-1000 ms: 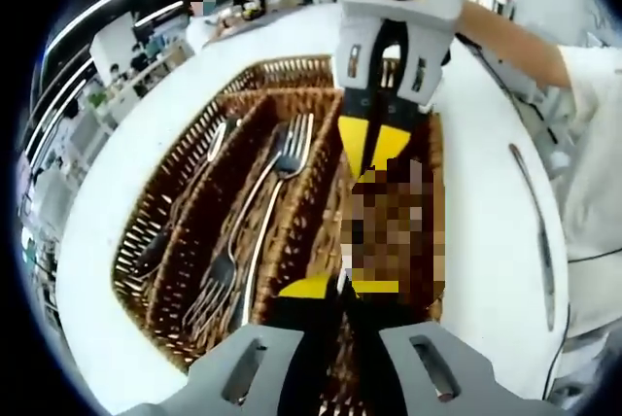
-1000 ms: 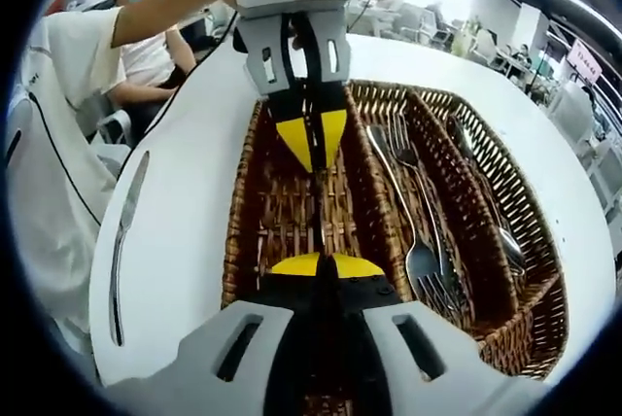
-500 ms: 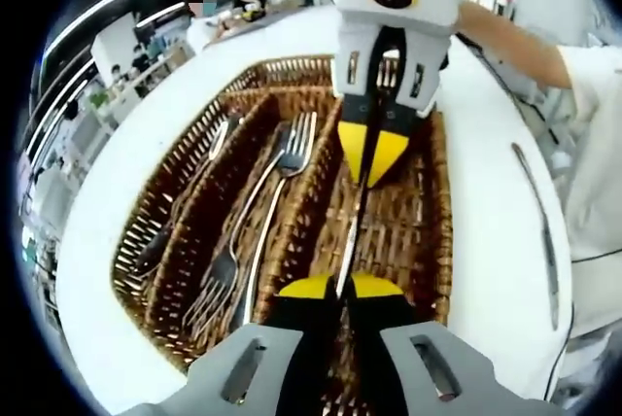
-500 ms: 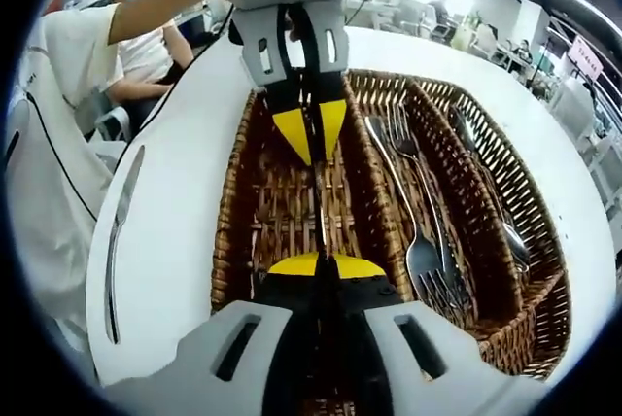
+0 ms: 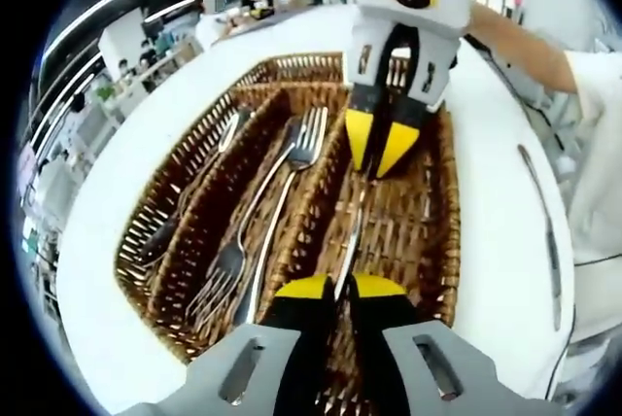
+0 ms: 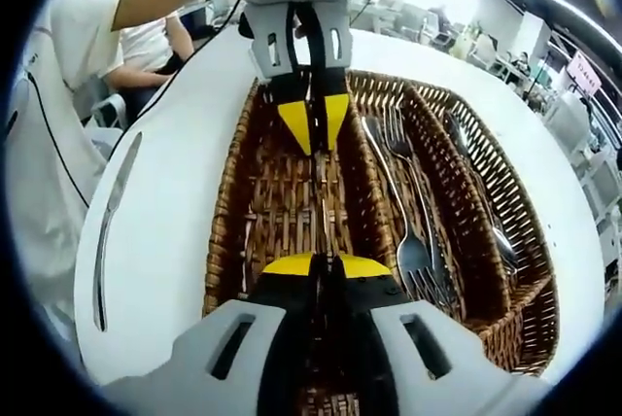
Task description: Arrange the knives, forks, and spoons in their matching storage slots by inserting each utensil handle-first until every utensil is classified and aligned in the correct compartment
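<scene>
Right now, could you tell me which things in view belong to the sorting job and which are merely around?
Job: wicker tray; held knife between left gripper and right gripper; forks; spoons; knife on table.
Around: white table; seated person; background desks.

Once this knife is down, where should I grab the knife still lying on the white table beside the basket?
Take the knife on the table at its handle end with a tool from above, jaws across its narrow width. It lies flat on the table alongside the basket, so only its top face is open.
</scene>
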